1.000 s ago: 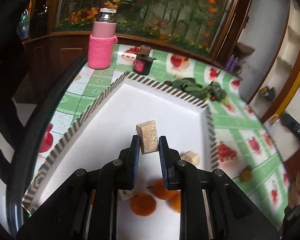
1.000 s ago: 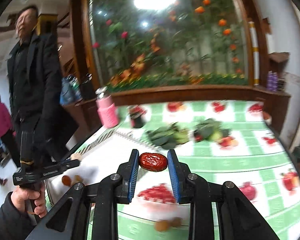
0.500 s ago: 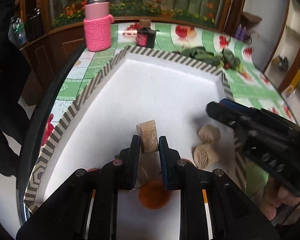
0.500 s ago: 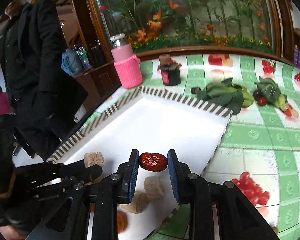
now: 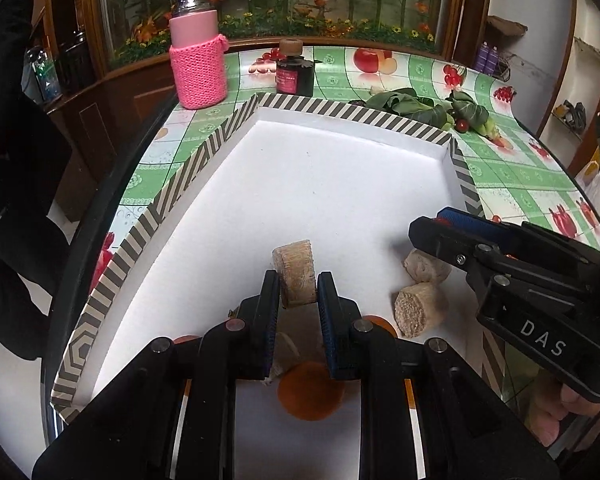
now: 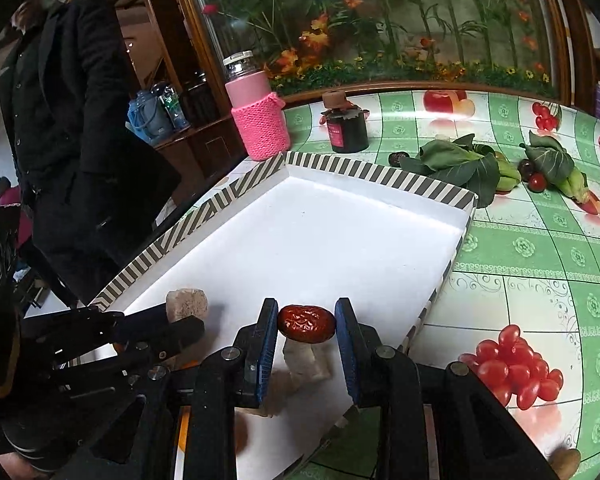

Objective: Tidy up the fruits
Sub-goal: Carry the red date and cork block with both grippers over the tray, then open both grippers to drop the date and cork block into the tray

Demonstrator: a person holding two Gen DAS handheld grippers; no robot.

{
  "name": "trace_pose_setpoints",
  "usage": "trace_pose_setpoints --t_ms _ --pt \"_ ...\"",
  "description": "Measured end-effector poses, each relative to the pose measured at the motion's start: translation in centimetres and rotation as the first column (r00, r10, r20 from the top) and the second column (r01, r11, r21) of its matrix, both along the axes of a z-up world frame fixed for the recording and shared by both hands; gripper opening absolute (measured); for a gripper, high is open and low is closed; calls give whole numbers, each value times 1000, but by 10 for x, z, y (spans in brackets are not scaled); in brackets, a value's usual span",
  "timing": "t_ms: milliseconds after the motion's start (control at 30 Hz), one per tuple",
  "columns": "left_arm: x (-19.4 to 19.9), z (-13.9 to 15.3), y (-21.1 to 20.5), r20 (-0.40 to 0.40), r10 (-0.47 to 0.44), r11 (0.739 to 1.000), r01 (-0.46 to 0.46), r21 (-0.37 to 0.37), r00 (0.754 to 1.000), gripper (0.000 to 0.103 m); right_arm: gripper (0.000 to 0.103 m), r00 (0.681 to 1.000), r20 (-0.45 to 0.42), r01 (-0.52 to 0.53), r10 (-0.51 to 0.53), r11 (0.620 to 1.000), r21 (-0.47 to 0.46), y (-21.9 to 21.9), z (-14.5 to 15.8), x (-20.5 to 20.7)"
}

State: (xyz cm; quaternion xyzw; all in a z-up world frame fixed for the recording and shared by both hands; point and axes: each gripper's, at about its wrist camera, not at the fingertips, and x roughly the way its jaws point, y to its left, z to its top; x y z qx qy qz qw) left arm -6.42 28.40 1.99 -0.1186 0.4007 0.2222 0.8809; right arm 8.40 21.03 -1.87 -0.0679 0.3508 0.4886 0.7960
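Left hand-held gripper (image 5: 298, 294) is clamped on a tan cork-like chunk (image 5: 295, 276), pads tight on both sides, chunk sticking up past the fingertips. It hangs over the near end of the white tray (image 5: 332, 184), lower centre of the left wrist view. In the right wrist view the same chunk (image 6: 187, 305) shows at lower left, above the left gripper's black fingers.

Right hand-held gripper (image 6: 306, 326) is gripping a wrinkled red date (image 6: 306, 323) end to end between the blue pads, lower centre of its own frame, over the tray's near right part. From the left wrist view it comes in from the right edge (image 5: 436, 226); the date is barely visible there.

Already lying in the tray: two tan chunks (image 5: 420, 310) just beside each other at right of centre, an orange slice (image 5: 311, 392) at the bottom under the left gripper, and more pale pieces partly hidden behind the fingers. A pale chunk (image 6: 305, 360) sits right below the date in the right wrist view.

Tray has a black and white striped rim (image 6: 236, 196) and rests on a table (image 6: 540, 248) with a green fruit-print cloth. Beyond the tray, top of frame: pink bottle in a knitted sleeve (image 5: 198, 52), small dark jar (image 5: 294, 70), leafy greens (image 6: 460, 164) with a cherry tomato (image 6: 537, 181). A person in a dark coat (image 6: 72, 128) stands at upper left of the right wrist view.
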Motion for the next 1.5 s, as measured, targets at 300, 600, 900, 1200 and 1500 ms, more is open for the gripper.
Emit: trace_pose_setpoints --t_ms 300,600,900,1200,1500 --pt "0 0 -1 -1 10 1000 -10 9 1000 18 28 1000 0 3 -3 1000 1 -3 -1 -1" --pt "0 -1 -2 -1 15 1000 -15 14 1000 18 28 1000 20 -2 2 1000 -7 -1 0 -4" --pt "-1 -1 -1 -3 15 1000 -15 15 1000 18 28 999 45 -7 7 1000 -10 0 3 -10" --pt "0 -1 0 -3 15 1000 -15 15 1000 18 28 999 53 -3 3 1000 -12 0 4 -11" --pt "-1 0 0 0 27 999 -27 26 1000 19 28 999 48 -9 10 1000 -15 1 3 -11"
